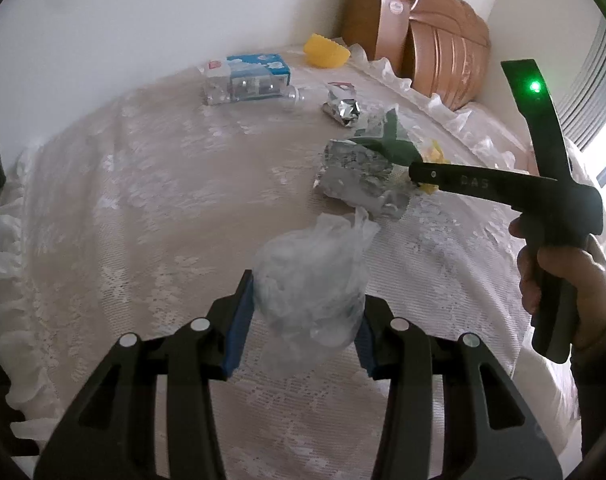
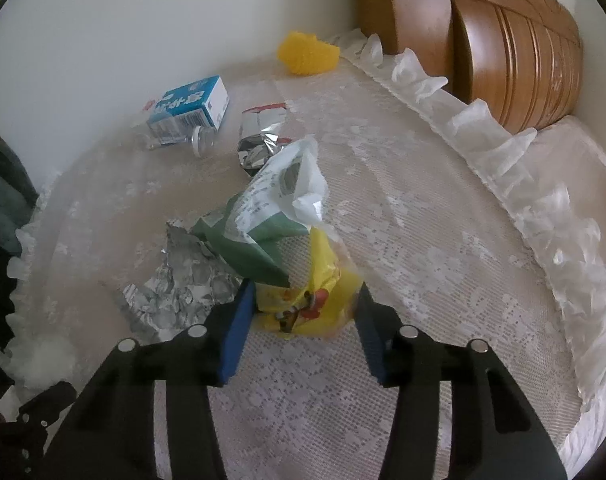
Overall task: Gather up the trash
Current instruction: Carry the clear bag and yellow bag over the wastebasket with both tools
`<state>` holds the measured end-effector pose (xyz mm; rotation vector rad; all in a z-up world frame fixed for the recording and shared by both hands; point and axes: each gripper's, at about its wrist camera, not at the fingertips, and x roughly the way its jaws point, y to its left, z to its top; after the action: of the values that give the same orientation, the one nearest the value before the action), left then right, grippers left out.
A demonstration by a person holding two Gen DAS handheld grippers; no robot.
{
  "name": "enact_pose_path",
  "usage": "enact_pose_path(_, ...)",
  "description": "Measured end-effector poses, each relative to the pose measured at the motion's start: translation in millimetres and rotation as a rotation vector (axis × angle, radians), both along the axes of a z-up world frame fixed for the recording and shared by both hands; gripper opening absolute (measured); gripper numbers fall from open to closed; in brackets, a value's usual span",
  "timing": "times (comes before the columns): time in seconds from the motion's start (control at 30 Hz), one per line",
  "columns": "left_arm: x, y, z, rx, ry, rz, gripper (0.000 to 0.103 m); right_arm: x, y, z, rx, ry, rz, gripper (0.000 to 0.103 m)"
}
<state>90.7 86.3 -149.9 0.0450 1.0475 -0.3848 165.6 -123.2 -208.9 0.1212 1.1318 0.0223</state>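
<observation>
Left tongs [image 1: 303, 320] bracket a crumpled clear plastic bag [image 1: 313, 284] near the middle of the lace-covered bed [image 1: 143, 200], blue pads [image 1: 239, 320] at its sides; whether they grip it cannot be told. Right tongs [image 2: 303, 320], jaws apart, straddle a yellow printed snack wrapper [image 2: 307, 304] under a green-and-white plastic bag [image 2: 271, 216], beside crumpled silver foil [image 2: 175, 288]. Best practice, arguably: close squarely on the bulk, not loose film. The right hand [image 1: 563, 280] holds its handle upright, the tool reaching towards the headboard-side edge.

Crumpled clear plastic wad [image 1: 311, 292]; yellow wrapper [image 2: 303, 300] on bedspread.
</observation>
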Motion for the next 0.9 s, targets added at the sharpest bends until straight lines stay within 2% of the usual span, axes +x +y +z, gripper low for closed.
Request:
enact_pose_path(0.2, -6, -13, 9, -0.002, -0.007, -0.023, 0.044, -26, -20, 12, 0.073, -0.017, -0.052, 0.049)
enact_pose_path(0.33, -19, -35, 18, -0.011, -0.013, -0.076, 0.044, -67, -37, 34, 0.085, -0.046, -0.08, 0.049)
enact_pose_path(0.63, -70, -129, 35, -0.019, -0.04, -0.296, 0.044, -193, -95, 66, 0.01, -0.031, -0.204, 0.049)
enact_pose_path(0.7, -82, -155, 38, -0.031, -0.033, -0.353, 0.044, -229, -116, 69, -0.017, -0.018, -0.271, 0.049)
enact_pose_path(0.8, -102, -190, 44, -0.034, -0.04, -0.434, 0.044, -260, -137, 71, -0.027, -0.01, -0.341, 0.049)
enact_pose_path(0.9, -119, -220, 49, -0.037, -0.052, -0.503, 0.044, -300, -170, 69, -0.028, -0.002, -0.457, 0.049)
